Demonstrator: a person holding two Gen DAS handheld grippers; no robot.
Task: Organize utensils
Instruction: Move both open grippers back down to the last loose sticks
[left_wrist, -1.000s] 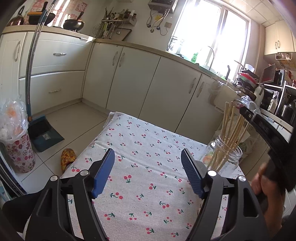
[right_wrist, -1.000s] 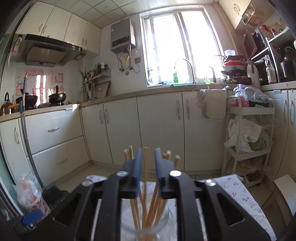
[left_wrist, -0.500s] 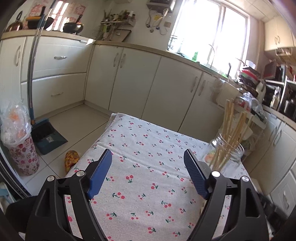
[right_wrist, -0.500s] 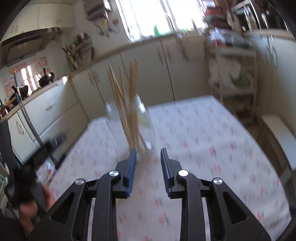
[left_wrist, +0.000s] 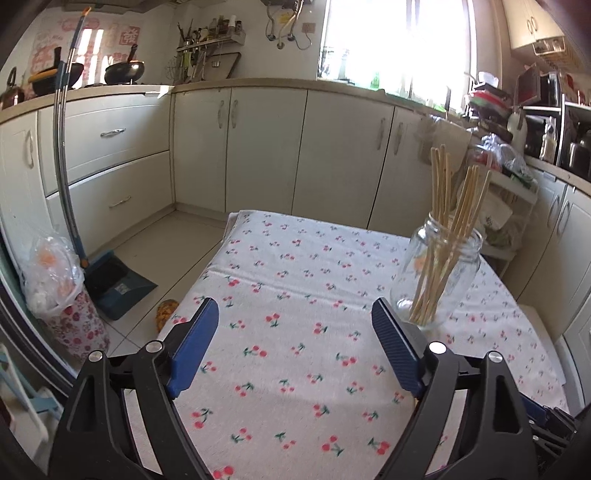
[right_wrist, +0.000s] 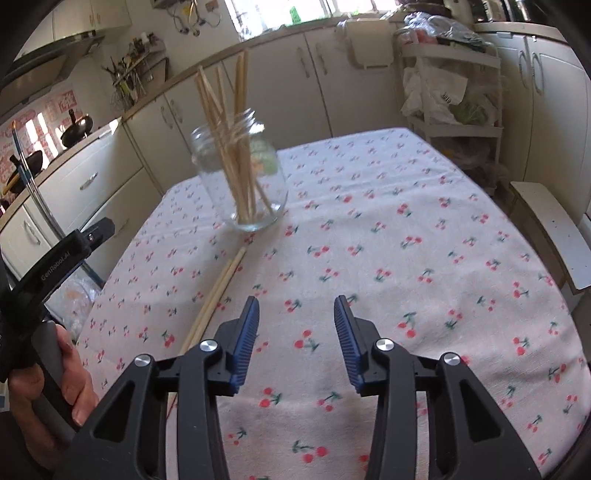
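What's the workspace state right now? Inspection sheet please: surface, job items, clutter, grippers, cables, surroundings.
Surface: cherry-print tablecloth, lightly creased.
Job's things: glass jar upright, holding a bundle of chopsticks; two loose chopsticks lying flat on the cloth, nearer than the jar.
Clutter: nothing seen on the cloth.
Grippers: left gripper opening, nothing between the jaws; right gripper opening, nothing between the jaws, just right of the loose pair.
Cables: nothing seen on the table.
Surroundings: white cabinets, dustpan on the floor, storage rack.
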